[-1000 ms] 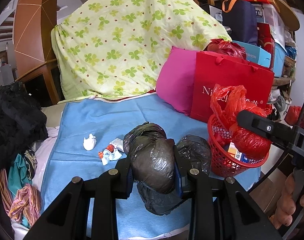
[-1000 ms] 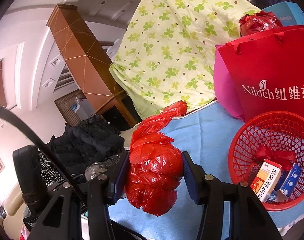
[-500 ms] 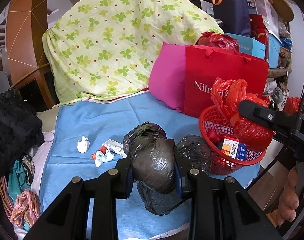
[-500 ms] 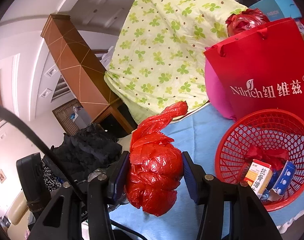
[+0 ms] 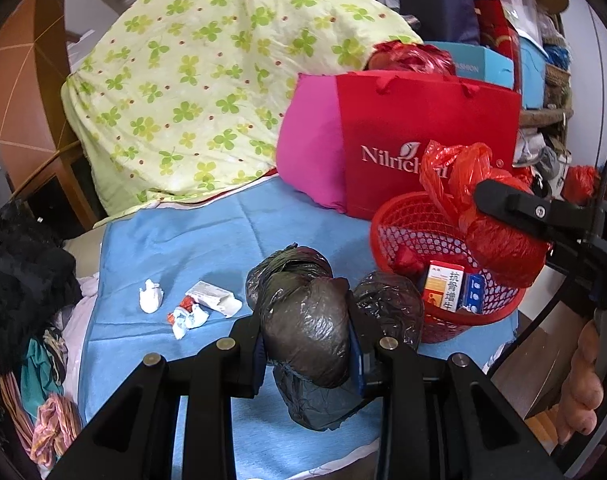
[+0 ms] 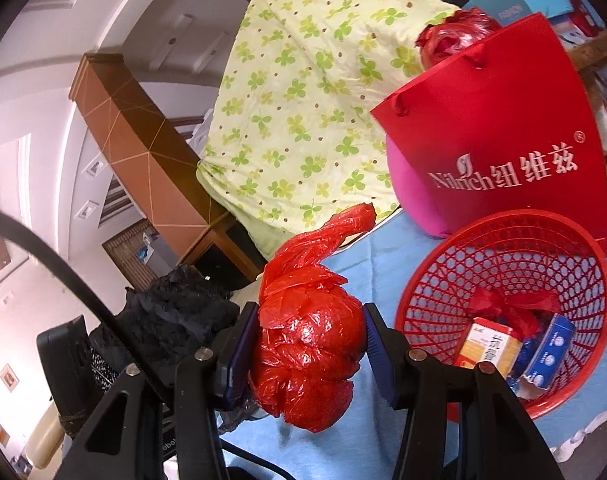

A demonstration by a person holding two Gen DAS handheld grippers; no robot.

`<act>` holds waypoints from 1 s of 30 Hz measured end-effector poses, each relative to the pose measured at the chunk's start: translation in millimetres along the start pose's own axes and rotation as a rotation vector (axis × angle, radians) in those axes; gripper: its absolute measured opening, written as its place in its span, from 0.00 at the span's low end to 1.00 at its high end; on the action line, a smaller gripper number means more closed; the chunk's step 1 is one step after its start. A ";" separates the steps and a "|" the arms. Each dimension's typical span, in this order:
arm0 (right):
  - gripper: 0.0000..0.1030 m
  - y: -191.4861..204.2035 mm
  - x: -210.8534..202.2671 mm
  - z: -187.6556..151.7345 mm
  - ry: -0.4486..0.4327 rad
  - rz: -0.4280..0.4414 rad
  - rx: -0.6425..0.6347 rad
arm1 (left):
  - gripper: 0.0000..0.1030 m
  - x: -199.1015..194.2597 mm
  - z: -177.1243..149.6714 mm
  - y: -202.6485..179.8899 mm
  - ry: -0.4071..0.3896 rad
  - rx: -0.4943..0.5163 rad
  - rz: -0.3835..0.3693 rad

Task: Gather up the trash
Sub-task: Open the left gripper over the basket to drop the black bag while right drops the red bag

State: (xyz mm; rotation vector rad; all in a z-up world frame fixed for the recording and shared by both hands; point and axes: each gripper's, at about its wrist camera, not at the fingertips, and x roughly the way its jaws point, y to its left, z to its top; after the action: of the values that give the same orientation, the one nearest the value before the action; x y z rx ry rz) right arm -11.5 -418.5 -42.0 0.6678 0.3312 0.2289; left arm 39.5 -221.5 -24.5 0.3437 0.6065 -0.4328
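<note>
Blue cloth (image 5: pixel 207 240) covered surface in a cluttered room. L gripper (image 5: pixel 307 344) clamped black bag (image 5: pixel 303 332); R gripper (image 6: pixel 309 344) clamped red bag (image 6: pixel 307 348), red basket (image 6: pixel 575 392) right of jaws.

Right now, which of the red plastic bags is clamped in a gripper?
The knotted red bag squeezed in the right gripper, beside the basket. The other red bag sits behind the red paper bag.

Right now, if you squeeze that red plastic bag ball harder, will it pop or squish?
Probably squish. The red plastic bag is crumpled film, already dented between the right gripper pads. It likely weighs little, since its loose tail stands up unsupported. Dropped into the red basket, it should flop, not bounce.
</note>
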 end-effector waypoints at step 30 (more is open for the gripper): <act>0.65 -143.1 -49.1 14.7 -0.068 -0.220 0.294 | 0.64 90.3 47.4 -103.6 0.035 0.118 -0.317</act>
State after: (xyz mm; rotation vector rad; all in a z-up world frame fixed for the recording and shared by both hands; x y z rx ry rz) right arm -36.9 -551.4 -111.4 0.9194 0.3734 -0.0550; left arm 78.3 -356.5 -62.1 0.3692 0.6734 -0.7703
